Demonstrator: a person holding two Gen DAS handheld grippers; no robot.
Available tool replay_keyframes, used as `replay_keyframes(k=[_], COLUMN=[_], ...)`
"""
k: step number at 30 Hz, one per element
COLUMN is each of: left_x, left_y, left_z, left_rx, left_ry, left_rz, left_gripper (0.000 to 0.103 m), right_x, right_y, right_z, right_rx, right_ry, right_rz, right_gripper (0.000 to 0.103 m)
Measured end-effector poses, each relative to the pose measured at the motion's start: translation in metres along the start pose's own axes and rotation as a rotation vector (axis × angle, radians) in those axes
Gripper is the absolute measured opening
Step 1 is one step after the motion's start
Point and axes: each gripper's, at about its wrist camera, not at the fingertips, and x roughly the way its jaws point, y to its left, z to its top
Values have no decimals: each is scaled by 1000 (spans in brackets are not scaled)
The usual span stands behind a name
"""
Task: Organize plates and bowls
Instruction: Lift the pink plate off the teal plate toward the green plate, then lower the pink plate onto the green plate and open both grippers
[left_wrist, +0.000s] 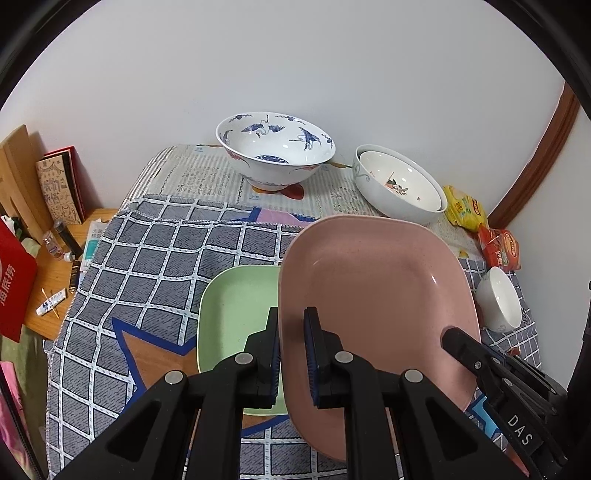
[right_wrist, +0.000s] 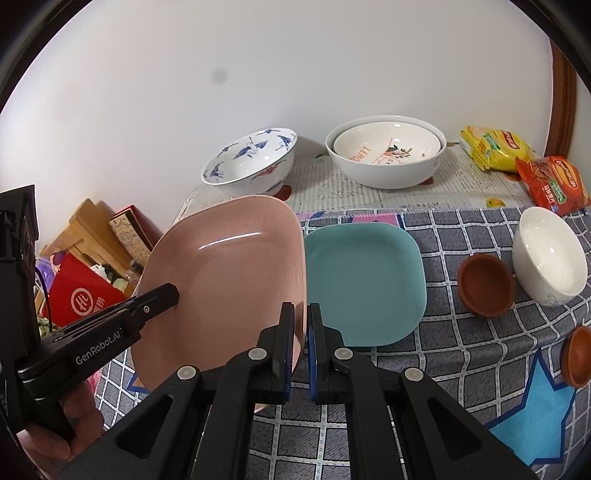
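The pink plate (left_wrist: 373, 295) was held off the tabletop (left_wrist: 155, 258), tilted, pinched at two opposite edges. The left claw (left_wrist: 291, 350) was pressed onto its left rim, one pad above and one below, and the right claw (right_wrist: 301, 343) was clamped the same way on the right rim. It looked like a stiff, squarish dish with rounded corners and a raised lip. Its glossy surface caught the light, so it was probably slick under the pads; a grip deep over the lip seemed safer than one at the very edge. If ceramic it would be fairly heavy and would chip if dropped. If melamine, lighter; the pictures could not settle which.

Below it on the checked cloth lay a green plate (left_wrist: 236, 314) on the left and a teal plate (right_wrist: 365, 284) on the right, both flat and of similar shape, likely stacking targets. Further back stood a blue-patterned bowl (left_wrist: 275, 147) and two nested white bowls (right_wrist: 386, 151), with a small white bowl (right_wrist: 548, 254) and a brown dish (right_wrist: 484, 284) nearer the right edge. Snack packets (right_wrist: 495, 147) lay in the far corner.
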Motion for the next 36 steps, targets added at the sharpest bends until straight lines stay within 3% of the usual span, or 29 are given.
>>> replay_keyframes(k=[21, 36], left_x=[38, 58], left_y=[50, 51], left_z=[-6, -6], left_rx=[-70, -43], left_ry=[71, 92], left_rz=[91, 121], left_gripper=[12, 12], right_x=[68, 86], right_y=[22, 33], right_z=[-12, -18], right_rx=[-20, -123], right_ry=[120, 134], right_rz=[66, -5], right_gripper=[7, 10])
